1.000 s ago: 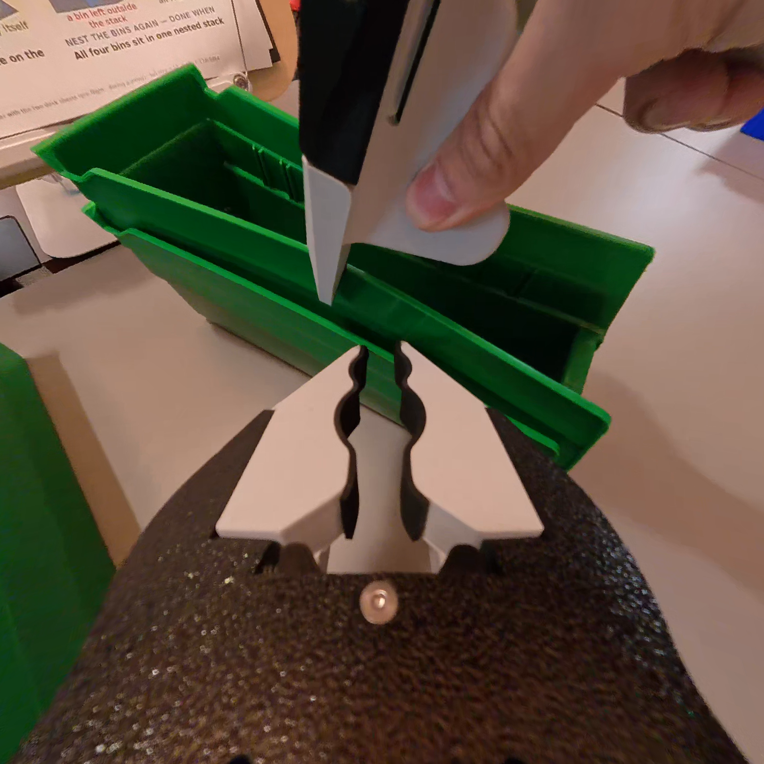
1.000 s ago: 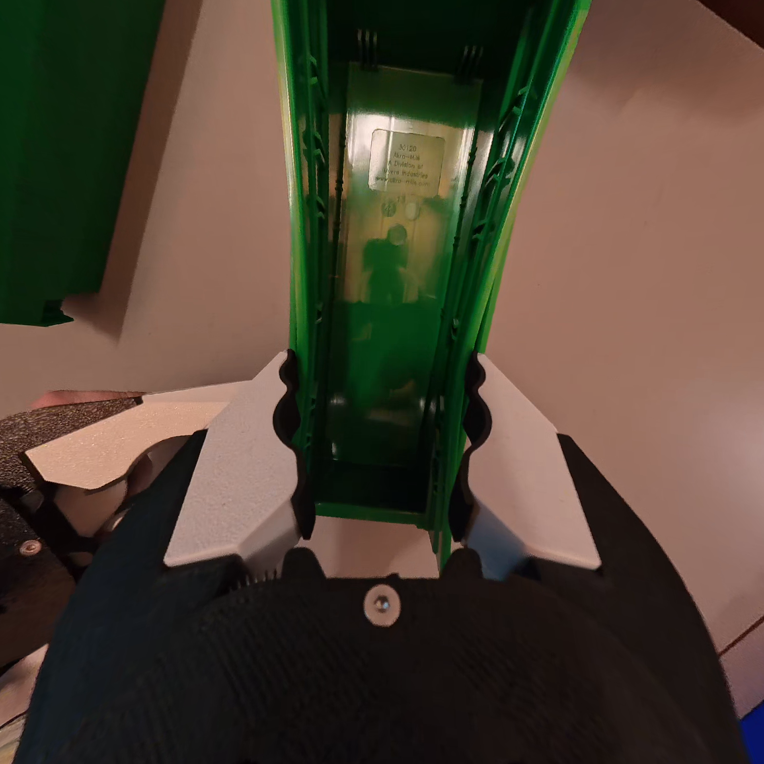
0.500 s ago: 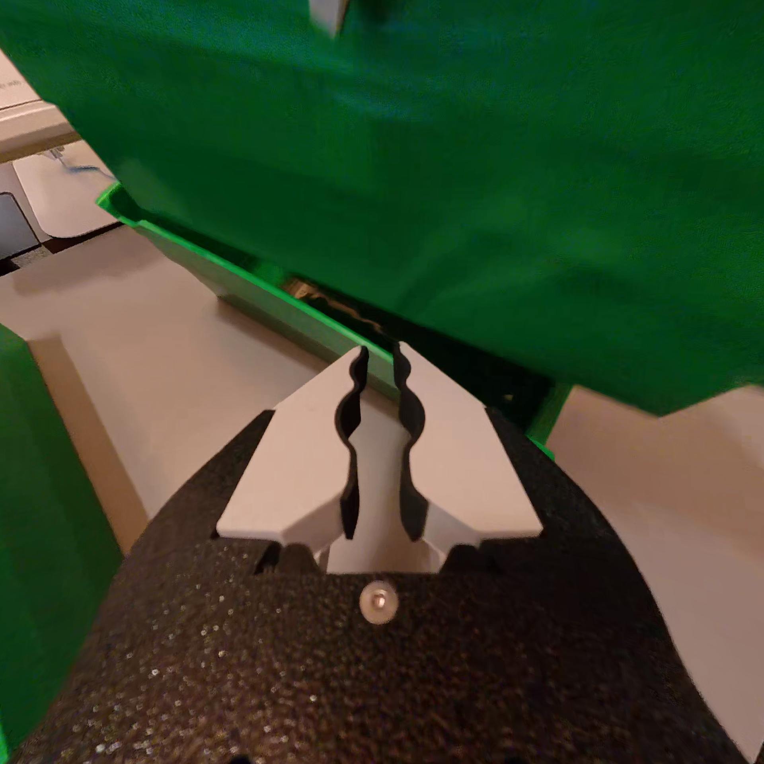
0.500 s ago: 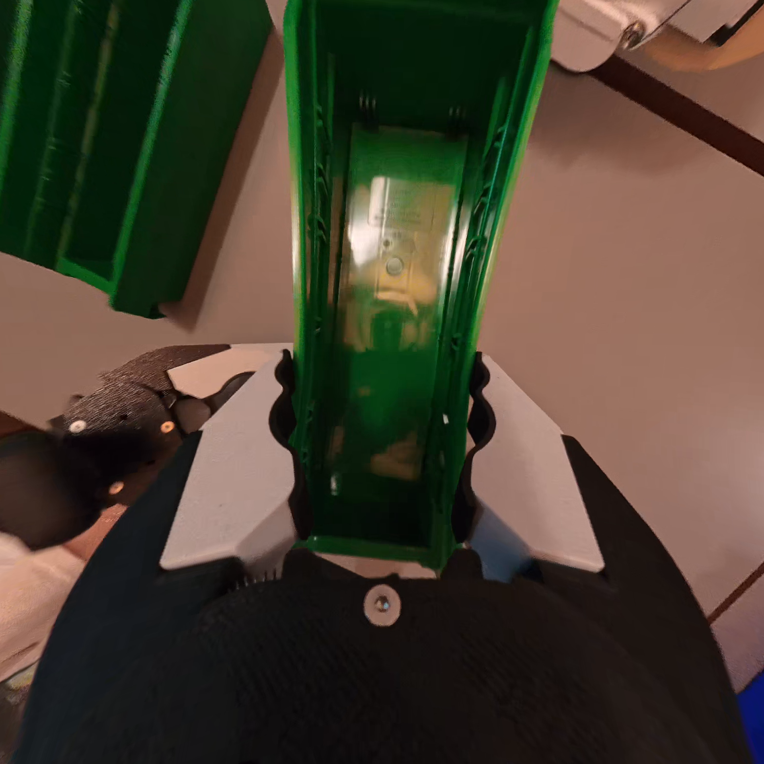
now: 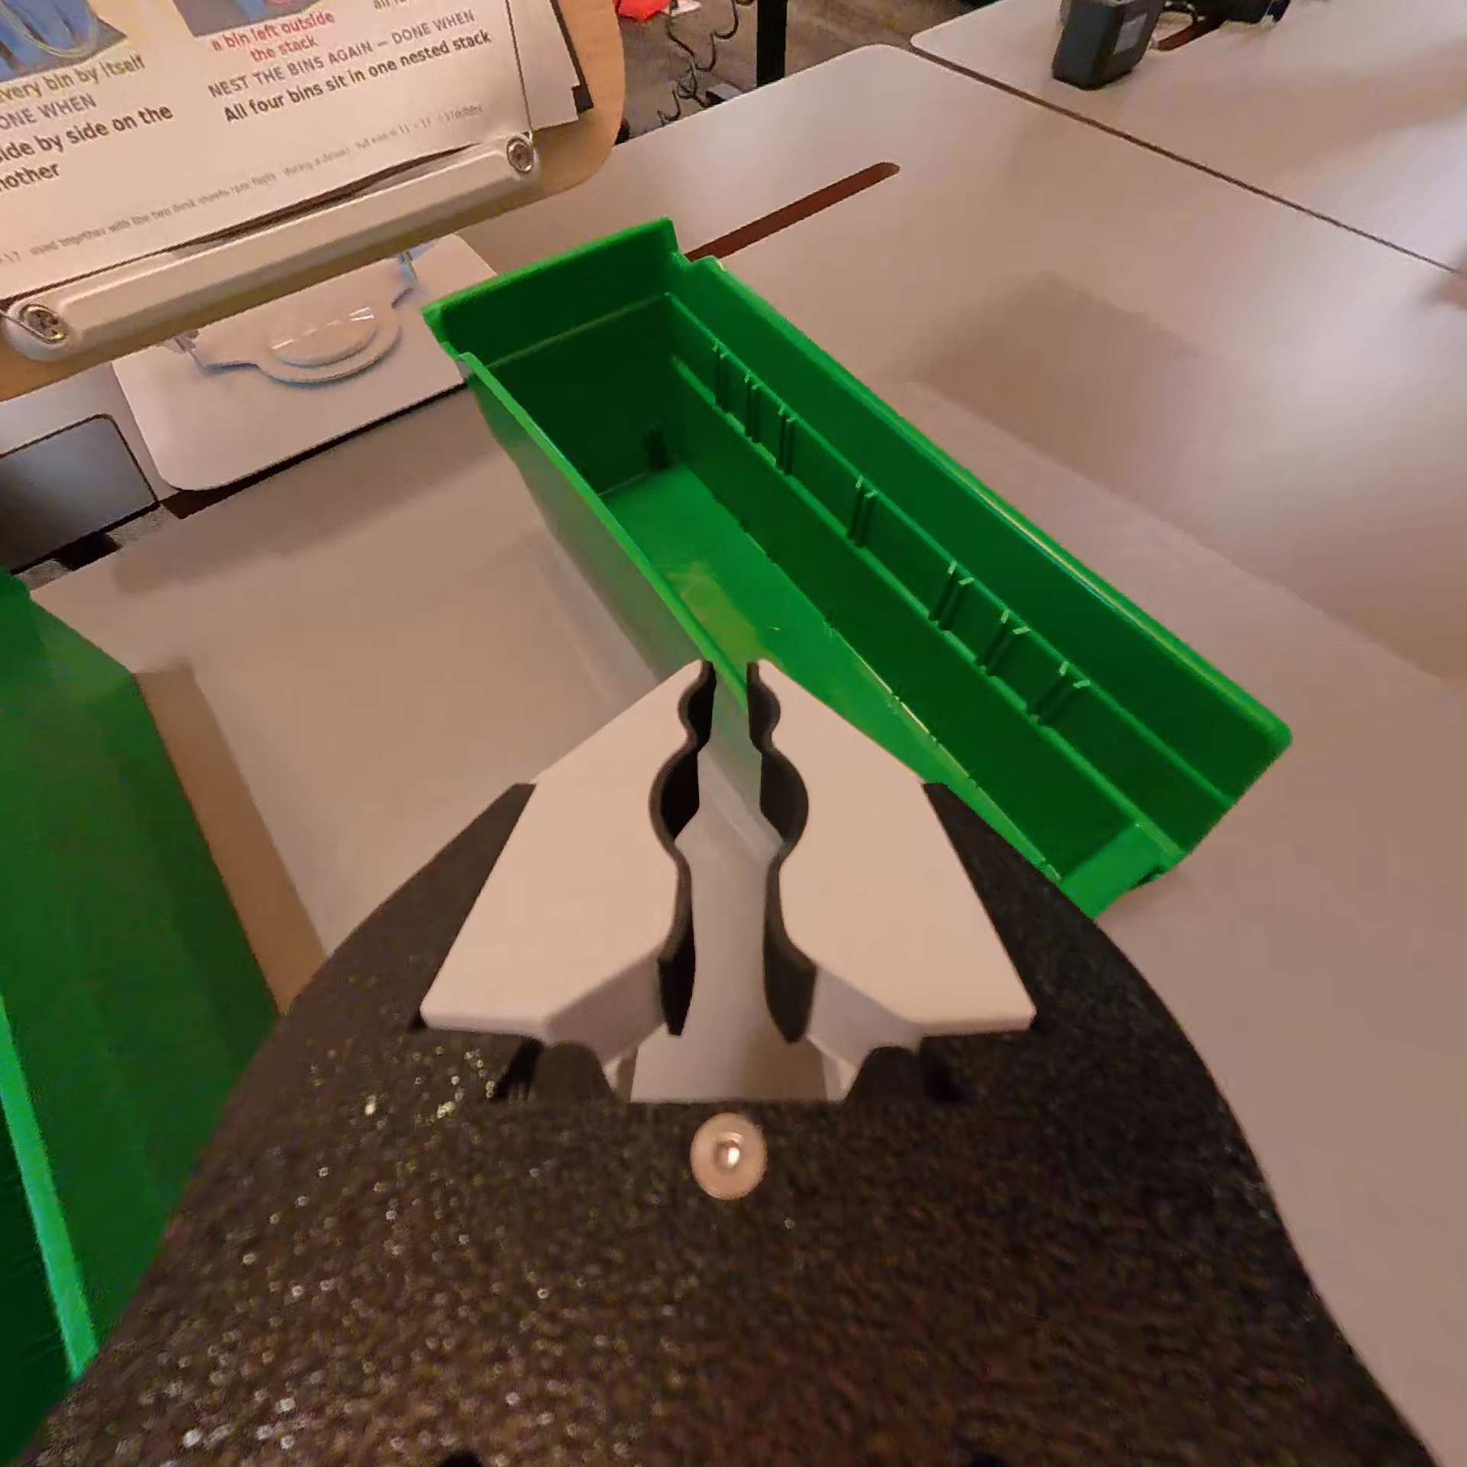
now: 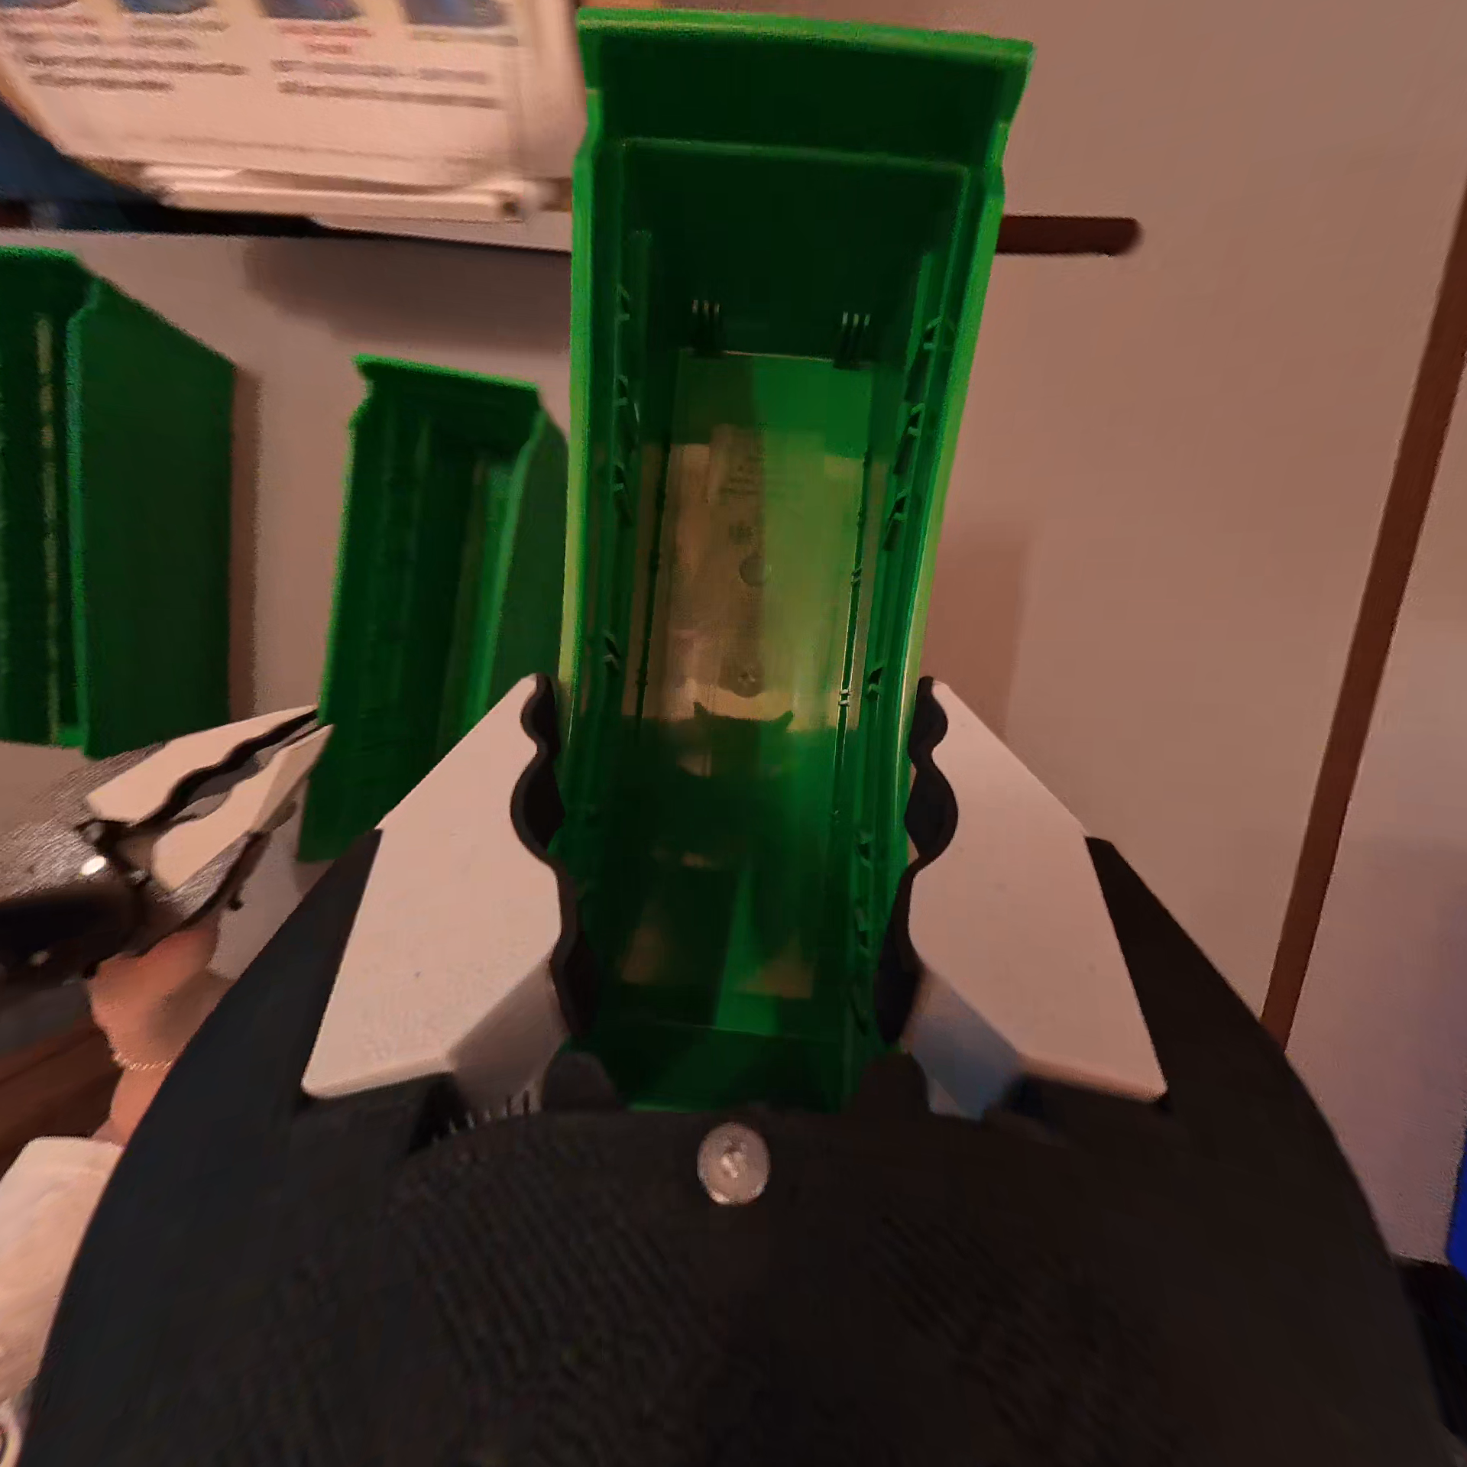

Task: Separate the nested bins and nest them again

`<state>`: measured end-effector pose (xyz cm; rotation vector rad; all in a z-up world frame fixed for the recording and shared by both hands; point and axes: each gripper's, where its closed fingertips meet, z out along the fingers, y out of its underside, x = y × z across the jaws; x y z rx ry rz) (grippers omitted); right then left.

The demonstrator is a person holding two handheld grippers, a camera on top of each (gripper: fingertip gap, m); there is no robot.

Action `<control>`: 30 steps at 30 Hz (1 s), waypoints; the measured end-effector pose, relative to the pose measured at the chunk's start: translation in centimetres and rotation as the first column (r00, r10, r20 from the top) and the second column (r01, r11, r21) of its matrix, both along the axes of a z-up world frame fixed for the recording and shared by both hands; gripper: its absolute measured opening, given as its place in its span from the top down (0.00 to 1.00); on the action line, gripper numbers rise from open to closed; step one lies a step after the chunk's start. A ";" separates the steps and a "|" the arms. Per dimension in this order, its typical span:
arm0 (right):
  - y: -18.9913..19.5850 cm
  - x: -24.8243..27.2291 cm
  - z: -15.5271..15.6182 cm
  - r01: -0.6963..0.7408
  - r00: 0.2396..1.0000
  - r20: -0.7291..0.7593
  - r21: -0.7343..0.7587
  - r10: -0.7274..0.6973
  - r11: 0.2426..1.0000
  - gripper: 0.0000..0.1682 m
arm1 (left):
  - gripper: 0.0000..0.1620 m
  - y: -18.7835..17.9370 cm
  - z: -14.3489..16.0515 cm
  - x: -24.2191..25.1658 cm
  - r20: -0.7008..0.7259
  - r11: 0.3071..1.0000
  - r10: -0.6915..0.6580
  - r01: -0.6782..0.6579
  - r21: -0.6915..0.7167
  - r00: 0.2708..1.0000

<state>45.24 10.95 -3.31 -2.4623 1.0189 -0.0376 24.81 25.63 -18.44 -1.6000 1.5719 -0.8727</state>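
My right gripper [image 6: 732,684] is shut across the near end of a long green bin [image 6: 762,238] and holds it above the table, its open inside facing the camera. A second green bin [image 5: 794,571] lies on the table ahead of my left gripper [image 5: 726,675], which is shut to a narrow slit and holds nothing, tips at that bin's near wall. In the right wrist view this bin [image 6: 421,595] sits left of the held one, with the left gripper [image 6: 309,722] at its near corner. A third green bin [image 5: 79,913] stands at the far left [image 6: 119,516].
A stand with printed sheets [image 5: 238,119] is at the table's back edge. A dark slot [image 5: 794,210] is cut into the grey table [image 5: 1111,357]. A dark device [image 5: 1111,40] sits on the table behind. A hand [image 6: 151,1000] holds the left gripper.
The right gripper has lifted its bin out of the nested stack and carried it off to the right. One bin is left in front of the left gripper, which has stayed put.
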 end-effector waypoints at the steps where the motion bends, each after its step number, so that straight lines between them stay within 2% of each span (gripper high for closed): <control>1: -1.0 1.1 -0.9 0.030 1.000 -0.005 -0.002 -0.030 1.000 0.47 | 0.96 0.0 0.0 0.0 0.001 1.000 0.003 -0.003 0.001 1.000; 6: -4.5 5.2 -5.8 0.111 0.994 -0.008 -0.049 -0.112 0.993 0.46 | 0.96 0.0 0.0 0.0 0.002 1.000 0.005 -0.005 -0.008 1.000; 11: -5.3 8.5 -9.6 0.147 0.989 0.022 -0.042 -0.146 0.988 0.47 | 0.97 1.1 0.0 -0.3 -0.014 0.998 0.056 -0.055 0.040 0.998; 15: -5.2 9.5 -12.6 0.129 0.992 0.009 -0.056 -0.129 0.990 0.46 | 0.98 1.7 0.0 -0.4 -0.010 0.996 0.094 -0.094 0.004 0.996; 25: -6.5 11.2 -16.6 0.117 0.991 0.072 -0.132 -0.108 0.984 0.44 | 0.98 2.5 0.0 0.4 0.017 0.986 0.164 -0.164 0.031 0.986; 27: -6.4 11.5 -16.7 0.129 0.988 0.094 -0.083 -0.121 0.988 0.43 | 0.98 2.6 0.0 0.6 0.018 0.982 0.184 -0.185 0.040 0.983; 30: -6.6 11.0 -16.7 0.092 0.993 0.082 -0.112 -0.083 0.989 0.43 | 0.98 2.6 0.1 1.1 0.024 0.977 0.204 -0.206 0.054 0.979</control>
